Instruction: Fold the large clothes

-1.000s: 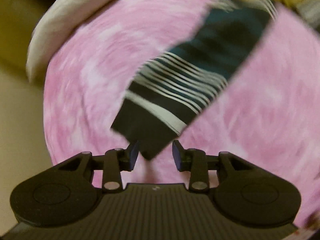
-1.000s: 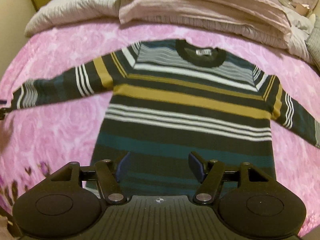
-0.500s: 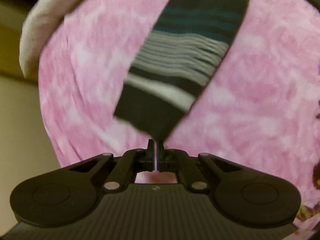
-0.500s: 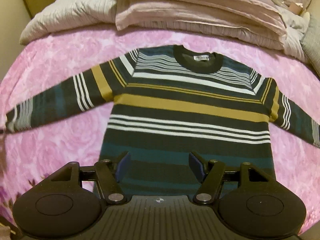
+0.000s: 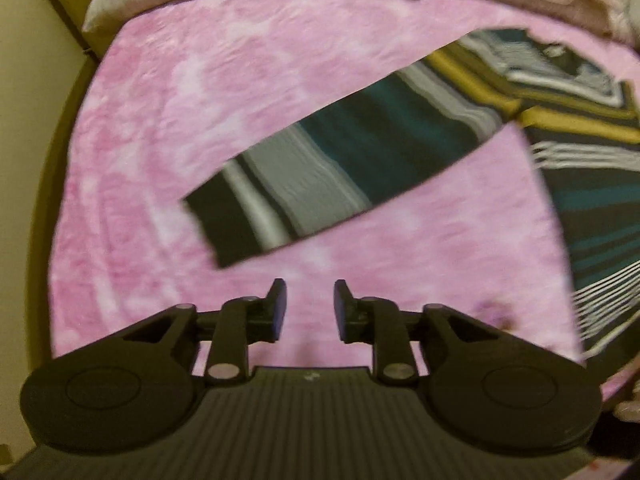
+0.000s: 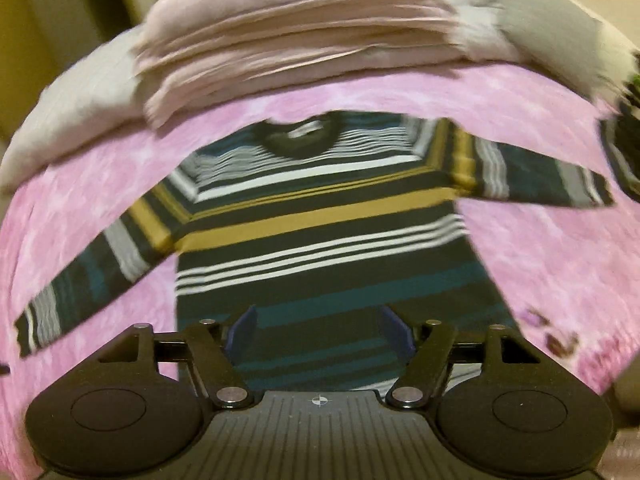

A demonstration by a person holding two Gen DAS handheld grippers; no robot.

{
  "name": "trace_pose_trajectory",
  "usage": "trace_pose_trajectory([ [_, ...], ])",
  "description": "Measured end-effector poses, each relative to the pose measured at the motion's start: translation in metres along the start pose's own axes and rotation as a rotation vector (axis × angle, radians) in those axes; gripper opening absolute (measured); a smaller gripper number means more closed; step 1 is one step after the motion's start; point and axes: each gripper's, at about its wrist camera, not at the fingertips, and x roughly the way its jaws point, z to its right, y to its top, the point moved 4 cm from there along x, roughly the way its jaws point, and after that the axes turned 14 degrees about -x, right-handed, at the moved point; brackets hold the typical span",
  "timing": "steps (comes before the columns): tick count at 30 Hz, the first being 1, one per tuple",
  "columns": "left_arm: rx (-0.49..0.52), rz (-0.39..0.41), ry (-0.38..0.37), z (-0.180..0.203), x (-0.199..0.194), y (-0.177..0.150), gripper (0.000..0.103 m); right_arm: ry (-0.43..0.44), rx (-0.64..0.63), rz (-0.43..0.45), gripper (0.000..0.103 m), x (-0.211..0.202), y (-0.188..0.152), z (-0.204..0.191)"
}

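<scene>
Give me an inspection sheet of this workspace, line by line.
Surface: pink blanket covering the bed.
Job's things: striped sweater lying flat, front up, both sleeves spread out; sleeve cuff free on the blanket.
Clutter: stack of folded bedding past the collar; dark item at the right edge, unclear.
Grippers: left gripper jaws opening, nothing between them; right gripper jaws opening, empty, over the hem.
Cables: nothing seen.
Surroundings: yellowish wall beside the bed.
</scene>
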Motion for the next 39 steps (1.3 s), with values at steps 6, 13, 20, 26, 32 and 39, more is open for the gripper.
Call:
trace_pose_trajectory([
  [6, 0.059, 0.031, -0.107, 0.088, -0.033, -0.005, 0.042, -0.077, 0.135, 0.067, 0.074, -0.048, -0.023, 0.072],
  [13, 0.152, 0.081, -0.155, 0.189, -0.063, -0.006, 0.045, -0.157, 0.289, 0.119, 0.075, -0.084, -0.05, 0.179],
  [20, -0.004, 0.149, -0.088, 0.262, -0.09, -0.018, 0.06, -0.11, 0.255, 0.126, 0.075, -0.082, -0.053, 0.276],
  [26, -0.165, 0.15, -0.021, 0.304, -0.118, -0.057, 0.077, -0.001, 0.055, 0.048, 0.076, -0.06, -0.038, 0.303],
  [32, -0.239, 0.122, 0.02, 0.323, -0.134, -0.089, 0.096, 0.091, 0.006, -0.032, 0.082, -0.046, -0.03, 0.292],
  [39, -0.184, 0.088, 0.023, 0.336, -0.129, -0.107, 0.099, 0.184, -0.056, -0.097, 0.083, -0.039, -0.029, 0.236],
])
